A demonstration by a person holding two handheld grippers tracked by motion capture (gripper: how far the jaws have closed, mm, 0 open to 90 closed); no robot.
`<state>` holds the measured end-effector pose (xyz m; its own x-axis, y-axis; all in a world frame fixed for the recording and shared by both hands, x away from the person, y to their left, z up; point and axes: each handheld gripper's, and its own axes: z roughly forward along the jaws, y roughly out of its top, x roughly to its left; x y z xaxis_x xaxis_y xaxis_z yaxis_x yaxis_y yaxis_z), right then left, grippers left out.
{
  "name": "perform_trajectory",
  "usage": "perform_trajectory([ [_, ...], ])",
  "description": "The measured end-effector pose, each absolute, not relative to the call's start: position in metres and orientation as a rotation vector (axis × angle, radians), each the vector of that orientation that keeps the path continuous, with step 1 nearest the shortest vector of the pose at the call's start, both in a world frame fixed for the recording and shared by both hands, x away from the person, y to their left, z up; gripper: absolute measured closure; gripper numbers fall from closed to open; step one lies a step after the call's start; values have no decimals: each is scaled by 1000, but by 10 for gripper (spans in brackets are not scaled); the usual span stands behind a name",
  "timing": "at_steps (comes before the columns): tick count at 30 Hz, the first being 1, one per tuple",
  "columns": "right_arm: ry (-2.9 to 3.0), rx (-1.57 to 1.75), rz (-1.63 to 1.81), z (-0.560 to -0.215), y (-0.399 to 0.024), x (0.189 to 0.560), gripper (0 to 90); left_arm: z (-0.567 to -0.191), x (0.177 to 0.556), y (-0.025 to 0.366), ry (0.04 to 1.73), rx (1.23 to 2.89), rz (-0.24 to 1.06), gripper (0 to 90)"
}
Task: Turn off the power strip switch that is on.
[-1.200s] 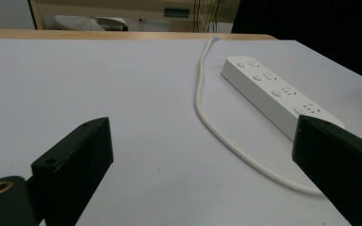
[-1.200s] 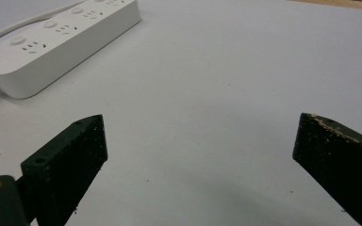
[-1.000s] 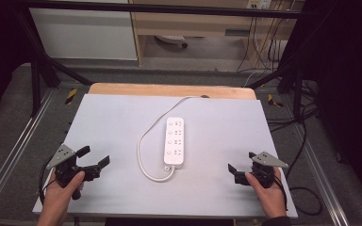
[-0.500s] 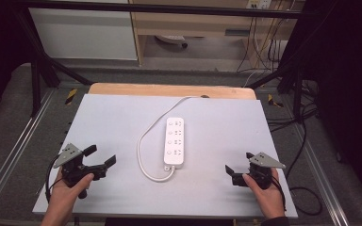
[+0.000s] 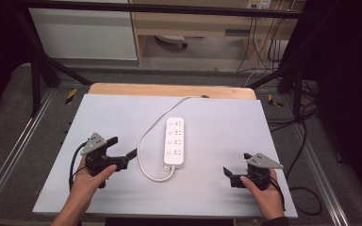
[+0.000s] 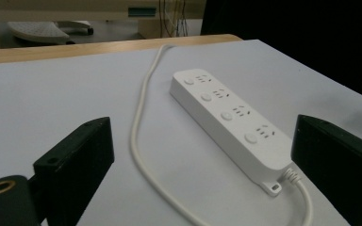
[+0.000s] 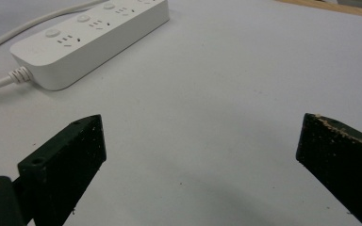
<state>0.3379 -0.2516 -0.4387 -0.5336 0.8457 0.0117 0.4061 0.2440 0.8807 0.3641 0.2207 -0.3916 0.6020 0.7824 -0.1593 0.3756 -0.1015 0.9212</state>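
A white power strip (image 5: 175,141) with several sockets lies lengthwise in the middle of the pale grey tabletop (image 5: 226,117). Its white cable (image 5: 143,141) leaves the near end, loops left and runs off the far edge. My left gripper (image 5: 121,147) is open, just left of the cable loop, with its jaws pointing at the strip. In the left gripper view the power strip (image 6: 226,115) and cable (image 6: 139,122) lie between and beyond the wide jaws of the left gripper (image 6: 202,127). My right gripper (image 5: 236,164) is open and empty, to the right of the strip's near end. The right gripper view shows the power strip (image 7: 94,35) at upper left, ahead of the right gripper (image 7: 200,125).
A wooden board edge (image 5: 169,89) runs along the far side of the tabletop. Metal rails (image 5: 14,141) flank the table, and loose cables (image 5: 306,141) hang at the right. A cabinet (image 5: 85,33) and a desk stand on the floor beyond.
My left gripper has moved right and a little forward, closer to the cable loop. The right gripper has shifted only slightly left. Strip and cable are unmoved.
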Motion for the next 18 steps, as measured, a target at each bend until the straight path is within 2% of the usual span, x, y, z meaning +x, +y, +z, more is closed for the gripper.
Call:
perform_trajectory([
  [18,2063,1142,1229,-440,-248,339,26,-389,401,159,900,1761,425,78],
])
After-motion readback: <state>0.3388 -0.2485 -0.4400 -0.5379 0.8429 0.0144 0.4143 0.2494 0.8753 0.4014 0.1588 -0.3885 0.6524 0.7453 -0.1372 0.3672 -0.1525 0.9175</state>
